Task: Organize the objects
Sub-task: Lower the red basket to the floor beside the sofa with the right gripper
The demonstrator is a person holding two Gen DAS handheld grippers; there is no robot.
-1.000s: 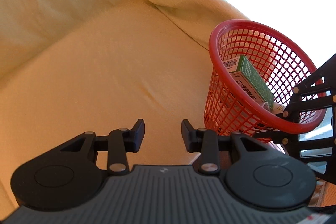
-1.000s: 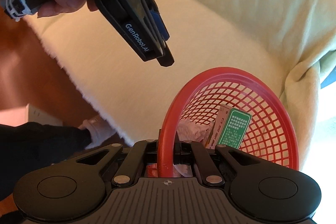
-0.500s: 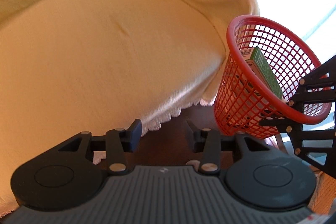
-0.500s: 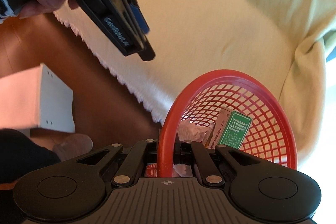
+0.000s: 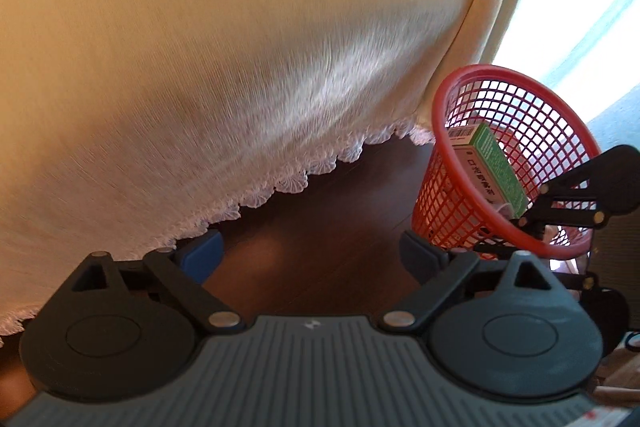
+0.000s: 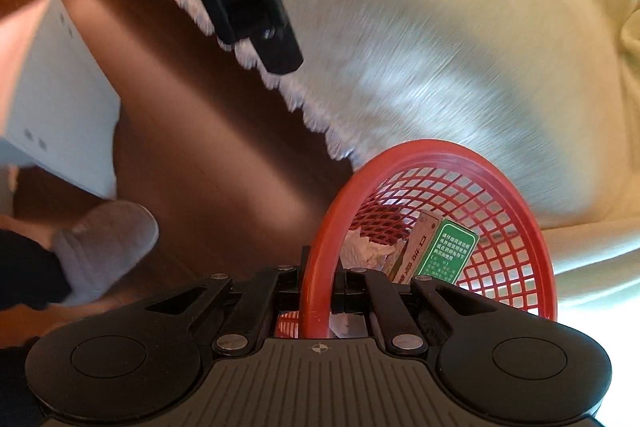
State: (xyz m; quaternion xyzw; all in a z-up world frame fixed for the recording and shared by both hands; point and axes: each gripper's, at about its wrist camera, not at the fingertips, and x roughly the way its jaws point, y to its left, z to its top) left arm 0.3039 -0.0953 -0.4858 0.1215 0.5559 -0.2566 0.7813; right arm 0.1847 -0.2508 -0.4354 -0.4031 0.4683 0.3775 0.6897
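A red mesh basket (image 6: 496,195) hangs from my right gripper (image 6: 320,283), which is shut on its near rim. It holds a green and white box (image 6: 444,251) and some crumpled white wrapping (image 6: 368,247). The basket (image 5: 472,211) also shows at the right of the left wrist view, with the box (image 5: 492,163) leaning inside and the right gripper's fingers (image 5: 568,203) on its rim. My left gripper (image 5: 310,253) is open wide and empty, above dark wood floor. It shows from outside in the right wrist view (image 6: 276,55).
A sofa covered in cream cloth with a lace hem (image 5: 248,75) fills the upper part of both views. Dark wood floor (image 6: 208,163) lies below it. A white cabinet (image 6: 52,95) and a grey slipper (image 6: 108,239) are at the left.
Both grippers and the basket have moved off the sofa seat and down towards the floor. My left gripper has opened wider.
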